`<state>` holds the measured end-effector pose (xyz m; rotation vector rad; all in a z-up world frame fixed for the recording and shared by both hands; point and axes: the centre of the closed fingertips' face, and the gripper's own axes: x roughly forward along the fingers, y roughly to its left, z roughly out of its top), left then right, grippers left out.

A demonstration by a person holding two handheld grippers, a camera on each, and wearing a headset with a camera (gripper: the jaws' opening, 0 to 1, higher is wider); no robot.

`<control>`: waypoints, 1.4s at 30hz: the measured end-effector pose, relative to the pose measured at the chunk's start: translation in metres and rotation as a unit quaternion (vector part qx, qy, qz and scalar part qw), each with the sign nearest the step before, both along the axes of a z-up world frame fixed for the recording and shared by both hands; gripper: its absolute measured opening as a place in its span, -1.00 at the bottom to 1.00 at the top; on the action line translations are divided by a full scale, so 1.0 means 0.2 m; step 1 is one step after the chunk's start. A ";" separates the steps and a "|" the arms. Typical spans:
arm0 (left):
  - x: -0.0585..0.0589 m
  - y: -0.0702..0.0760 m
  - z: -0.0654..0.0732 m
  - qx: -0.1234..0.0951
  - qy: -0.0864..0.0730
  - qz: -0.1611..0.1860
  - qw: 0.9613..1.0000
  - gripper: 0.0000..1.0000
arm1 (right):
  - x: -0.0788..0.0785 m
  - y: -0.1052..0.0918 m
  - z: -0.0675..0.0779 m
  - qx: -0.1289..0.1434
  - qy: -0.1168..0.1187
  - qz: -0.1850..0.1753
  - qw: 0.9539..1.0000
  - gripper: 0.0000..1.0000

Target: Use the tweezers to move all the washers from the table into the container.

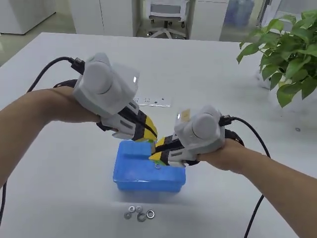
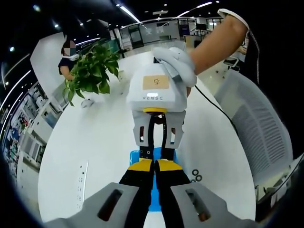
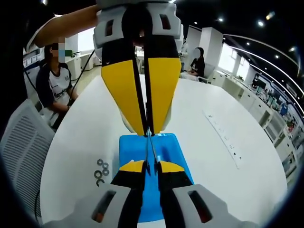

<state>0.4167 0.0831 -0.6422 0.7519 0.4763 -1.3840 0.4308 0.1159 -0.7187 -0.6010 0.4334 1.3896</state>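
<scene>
The left tool (image 1: 151, 135) and the right tool (image 1: 161, 148) are held tip to tip, each in a hand, just above the blue container (image 1: 130, 174), which is set on the white table (image 1: 213, 64). In the right gripper view the tweezers (image 3: 148, 151) are seen as a thin dark sliver running from the tips of the left tool down into the right tool, over the container. The left tool's yellow jaws are pressed together, and the far end of the tweezers is pinched at their tips. The right tool's jaws are set close on either side of the tweezers, with a narrow gap between them; whether the tweezers are clamped there cannot be told. The washers (image 1: 141, 217) are found in a small cluster on the table, just in front of the container on the person's side and apart from it; about five can be counted in the head view. Whether a washer is carried by the tweezers cannot be made out. A white power strip (image 1: 151, 101) is laid flat on the table beyond the tools, and a potted plant (image 1: 287, 54) is placed at the far right. An office chair (image 1: 167, 12) is seen past the table's far edge.
</scene>
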 end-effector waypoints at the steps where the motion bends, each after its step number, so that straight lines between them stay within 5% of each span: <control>1: -0.01 0.01 0.01 0.000 0.000 0.000 1.000 -0.90 | -0.01 0.00 0.01 0.001 -0.003 0.001 1.000 -0.77; 15: -0.16 0.05 0.07 0.004 -0.002 0.004 1.000 -0.90 | -0.16 0.05 0.08 0.012 -0.013 0.009 1.000 -0.77; 42: -0.38 0.02 -0.06 0.013 0.010 -0.011 1.000 -0.90 | -0.38 0.00 -0.05 0.000 0.000 0.019 1.000 -0.77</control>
